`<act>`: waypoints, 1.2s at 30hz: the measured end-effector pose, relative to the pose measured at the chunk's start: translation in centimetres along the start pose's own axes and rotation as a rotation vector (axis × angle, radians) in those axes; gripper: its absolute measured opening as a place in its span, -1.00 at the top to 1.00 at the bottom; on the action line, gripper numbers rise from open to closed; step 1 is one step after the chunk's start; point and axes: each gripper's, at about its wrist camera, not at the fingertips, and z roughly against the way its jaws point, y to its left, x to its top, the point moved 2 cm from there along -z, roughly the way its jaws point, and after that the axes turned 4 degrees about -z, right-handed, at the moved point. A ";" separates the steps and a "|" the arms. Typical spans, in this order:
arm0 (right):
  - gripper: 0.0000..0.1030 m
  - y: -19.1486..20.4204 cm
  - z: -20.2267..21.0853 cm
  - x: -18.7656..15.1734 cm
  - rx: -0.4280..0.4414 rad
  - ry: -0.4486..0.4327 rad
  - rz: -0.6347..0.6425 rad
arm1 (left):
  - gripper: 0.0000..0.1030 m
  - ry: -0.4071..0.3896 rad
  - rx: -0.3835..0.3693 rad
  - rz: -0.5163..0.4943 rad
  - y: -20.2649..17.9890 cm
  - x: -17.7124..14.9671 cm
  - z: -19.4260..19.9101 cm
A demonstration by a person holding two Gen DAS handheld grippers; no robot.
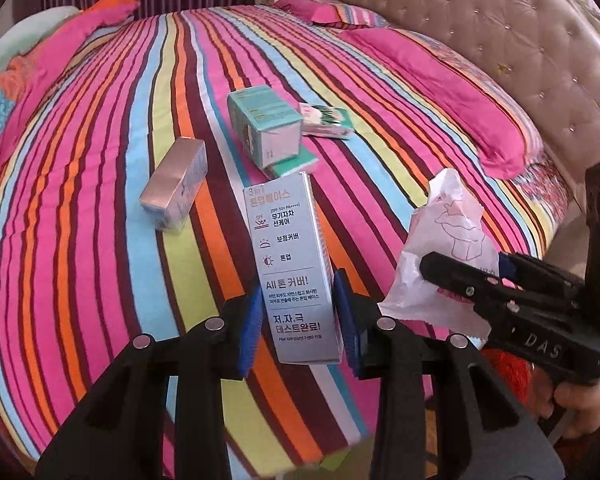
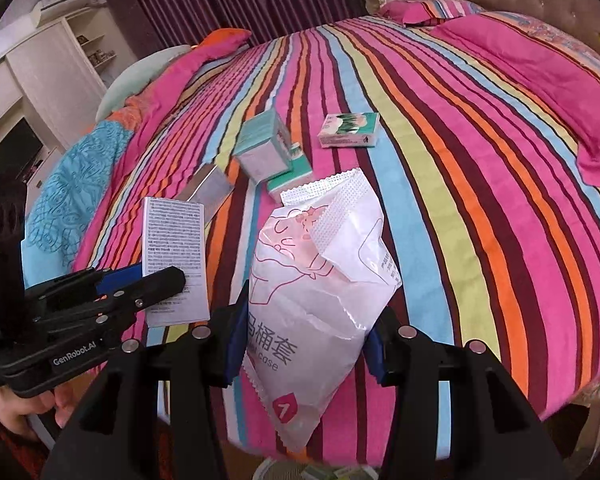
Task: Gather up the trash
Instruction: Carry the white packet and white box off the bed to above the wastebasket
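left tool [image 1: 296, 316]: you had it clamped shut on the lower part of the grey carton [image 1: 290, 264], blue pads on its two long side faces, carton upright and clear of the bed [image 1: 100, 240].
right tool [image 2: 304, 344]: closed on the white plastic pouch [image 2: 320, 288], pads pinching it near mid-height; top flap with the serrated seal flopped over, bottom corner hung free below the jaws.
grey carton handling: looked like thin card, likely light and possibly empty. Stiff along the edges, soft on the broad faces. You gripped across the narrow width, which I judged right; squeezing harder would probably dent it.
white plastic pouch handling: soft, crinkly film, almost no weight, slick surface. It bunched between the pads, so the hold seemed secure, but I'd expect a loose pinch to slip. Take it low on the body, not by the flap.
left on the bed: silver box [image 1: 176, 184] lay on its side left of centre; teal box [image 1: 264, 124] sat tilted on a flat green pack [image 1: 296, 162]; tissue pack [image 1: 326, 122] lay just beside it toward the headboard [image 1: 500, 40].
remaining boxes: rigid-looking card, probably easy across the short side. The tissue pack looked soft and wrapped in film, so pinch its middle.
bin: a pale round rim showed at the bottom edge of the right wrist view; I couldn't tell what it was.
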 end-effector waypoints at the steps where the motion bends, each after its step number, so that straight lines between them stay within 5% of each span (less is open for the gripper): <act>1: 0.12 0.1 0.4 -0.4 0.002 0.002 0.007 | 0.33 -0.001 -0.004 -0.004 -0.2 -0.5 0.5; 11: 0.12 1.1 4.5 -6.8 -0.001 0.056 0.107 | 0.33 0.002 -0.044 -0.038 -2.2 -8.6 5.9; 18: 0.12 1.0 5.9 -12.0 -0.001 0.137 0.092 | 0.33 0.083 -0.081 -0.072 -4.2 -15.6 7.0; 27: 0.12 0.0 2.2 -19.3 -0.052 0.366 0.039 | 0.33 0.226 -0.103 -0.036 -5.5 -23.2 3.8; 36: 0.12 -1.3 -3.4 -22.3 -0.068 0.583 -0.016 | 0.33 0.419 -0.116 -0.048 -6.6 -27.1 -1.6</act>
